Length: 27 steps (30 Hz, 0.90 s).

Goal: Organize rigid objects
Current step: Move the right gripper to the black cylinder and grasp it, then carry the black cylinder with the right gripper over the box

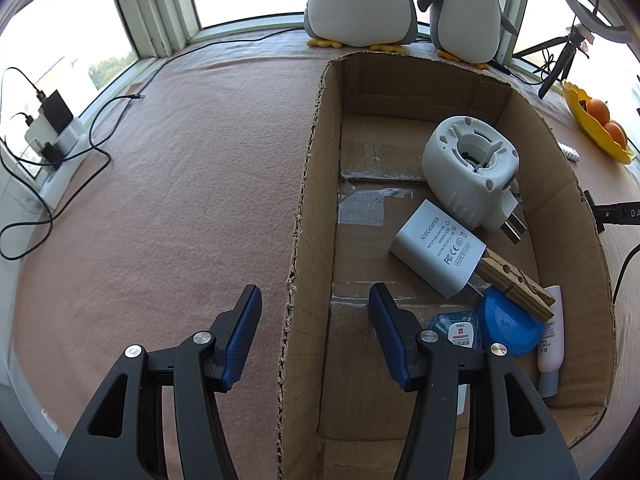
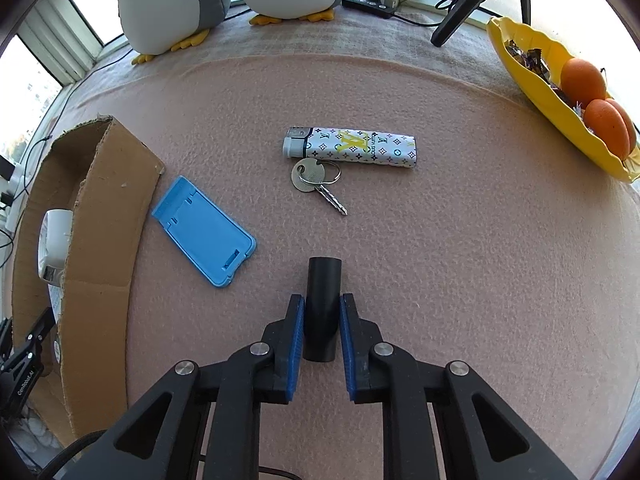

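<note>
Two grippers over a pink-covered desk (image 2: pixel 480 240) beside a cardboard box (image 1: pixel 312 200).
My left gripper (image 1: pixel 314 296) has its jaws apart astride the box's left wall, gripping nothing. My right gripper (image 2: pixel 322 300) has its jaws clamped on a black tube (image 2: pixel 324 276) lying on the desk, nearer than the lighter (image 2: pixel 360 148) and key (image 2: pixel 316 184).

The left gripper (image 1: pixel 316 300), black-armed with ribbed blue pads, points steeply down, its fingers spread either side of a thin upright brown cardboard box wall (image 1: pixel 308 208): one pad at 7 o'clock, the other at 5. Neither pad appears to press on the wall. The right gripper (image 2: pixel 322 312), of the same build, also points steeply down at 6 o'clock. Its blue pads sit against the sides of a short black cylindrical tube (image 2: pixel 322 300).
</note>
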### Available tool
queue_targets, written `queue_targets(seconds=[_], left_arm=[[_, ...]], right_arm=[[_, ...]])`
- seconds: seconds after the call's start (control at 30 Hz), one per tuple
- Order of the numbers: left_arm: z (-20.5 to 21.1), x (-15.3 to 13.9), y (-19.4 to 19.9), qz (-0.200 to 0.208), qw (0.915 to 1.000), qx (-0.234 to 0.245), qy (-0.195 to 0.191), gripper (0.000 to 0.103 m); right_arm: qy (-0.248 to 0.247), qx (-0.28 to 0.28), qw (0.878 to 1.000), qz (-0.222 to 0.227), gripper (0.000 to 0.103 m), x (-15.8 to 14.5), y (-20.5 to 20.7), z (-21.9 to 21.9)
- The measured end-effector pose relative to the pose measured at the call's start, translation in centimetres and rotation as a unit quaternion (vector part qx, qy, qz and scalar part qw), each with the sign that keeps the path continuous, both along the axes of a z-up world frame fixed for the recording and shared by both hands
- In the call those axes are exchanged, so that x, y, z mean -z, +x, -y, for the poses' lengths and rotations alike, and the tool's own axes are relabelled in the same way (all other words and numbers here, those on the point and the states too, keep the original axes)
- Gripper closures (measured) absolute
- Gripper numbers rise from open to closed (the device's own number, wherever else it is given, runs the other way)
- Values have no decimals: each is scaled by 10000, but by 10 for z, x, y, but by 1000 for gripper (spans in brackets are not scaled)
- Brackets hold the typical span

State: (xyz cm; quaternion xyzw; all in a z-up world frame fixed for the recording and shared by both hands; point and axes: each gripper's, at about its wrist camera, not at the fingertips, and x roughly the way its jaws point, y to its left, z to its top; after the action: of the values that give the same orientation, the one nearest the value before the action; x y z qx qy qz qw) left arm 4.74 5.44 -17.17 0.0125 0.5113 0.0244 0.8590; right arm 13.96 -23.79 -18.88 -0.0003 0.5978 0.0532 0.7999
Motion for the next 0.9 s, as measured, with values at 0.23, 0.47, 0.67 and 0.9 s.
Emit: queue_targets(seconds=[0.23,0.47,0.67,0.9], left_arm=[[0,0,0,2,10000,-2,-8,47],[-1,0,-1,6,10000,-3,-19,47],[-2,0,-1,6,10000,-4,-17,47],[-2,0,-1,12,10000,-13,-43,47]], right_arm=[[6,-41,10000,51,88,-2,-5,0],[9,-63,9996,288,88,-18,-12,-4],[105,-210,9983,535,88,-40,-19,-18],[268,-557,9955,713,88,-61,-28,-47]])
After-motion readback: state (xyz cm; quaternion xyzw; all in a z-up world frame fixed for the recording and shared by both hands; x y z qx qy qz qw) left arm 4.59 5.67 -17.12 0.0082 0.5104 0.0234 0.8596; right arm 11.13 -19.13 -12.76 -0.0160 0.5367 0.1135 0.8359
